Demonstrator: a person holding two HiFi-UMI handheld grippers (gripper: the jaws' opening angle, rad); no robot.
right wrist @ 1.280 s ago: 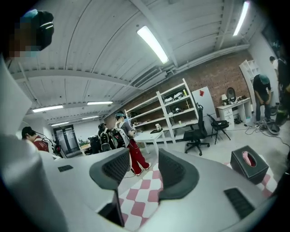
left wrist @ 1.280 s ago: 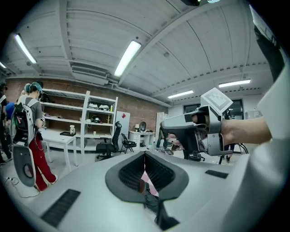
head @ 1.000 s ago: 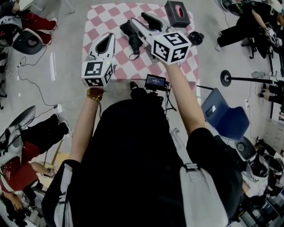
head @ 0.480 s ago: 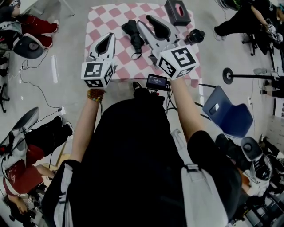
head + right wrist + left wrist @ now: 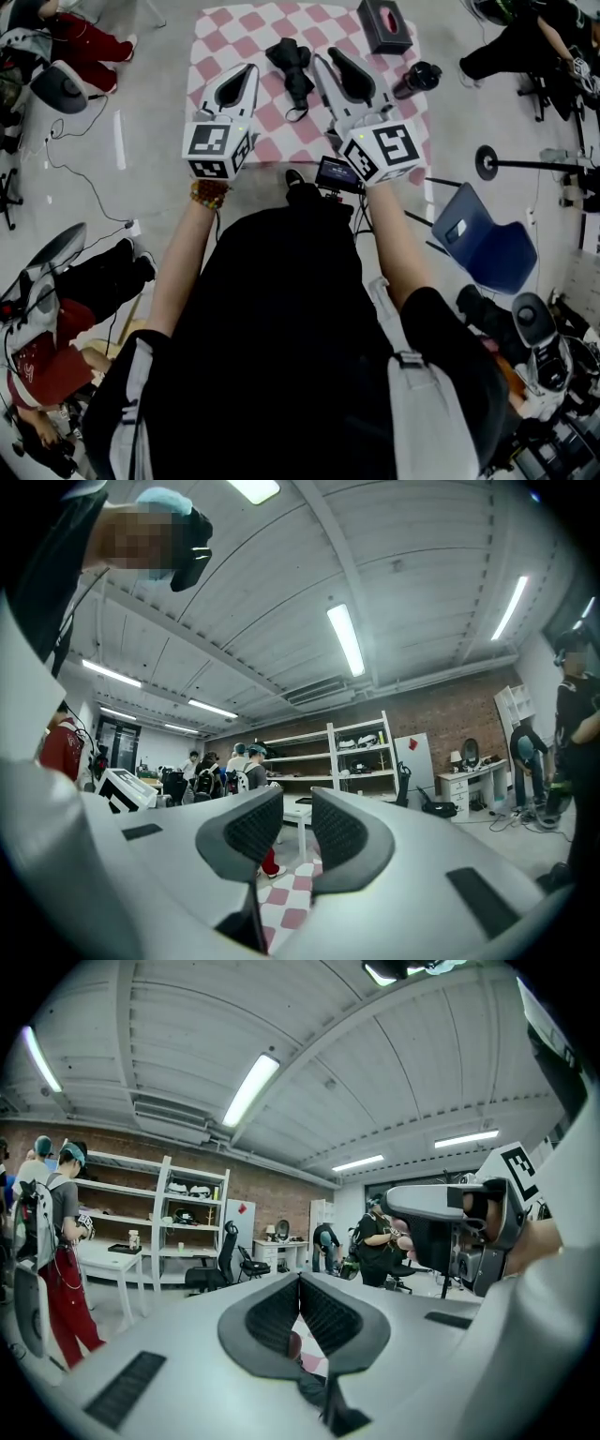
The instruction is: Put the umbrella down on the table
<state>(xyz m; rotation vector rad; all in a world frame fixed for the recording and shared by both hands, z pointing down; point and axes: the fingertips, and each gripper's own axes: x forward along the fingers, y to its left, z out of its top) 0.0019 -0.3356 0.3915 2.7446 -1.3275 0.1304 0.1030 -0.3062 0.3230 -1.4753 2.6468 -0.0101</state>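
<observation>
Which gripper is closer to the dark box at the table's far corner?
Right. The right gripper hovers just short of the dark box; the left gripper is farther left, with the folded umbrella between.

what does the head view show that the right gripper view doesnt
Only the head view: the folded black umbrella lying on the checkered cloth, a dark box, a black bottle, a blue chair. Only the right gripper view: ceiling lights and shelves by a brick wall. Both: that cloth and the right gripper, whose jaws have just been closing but stand apart with nothing between them.
</observation>
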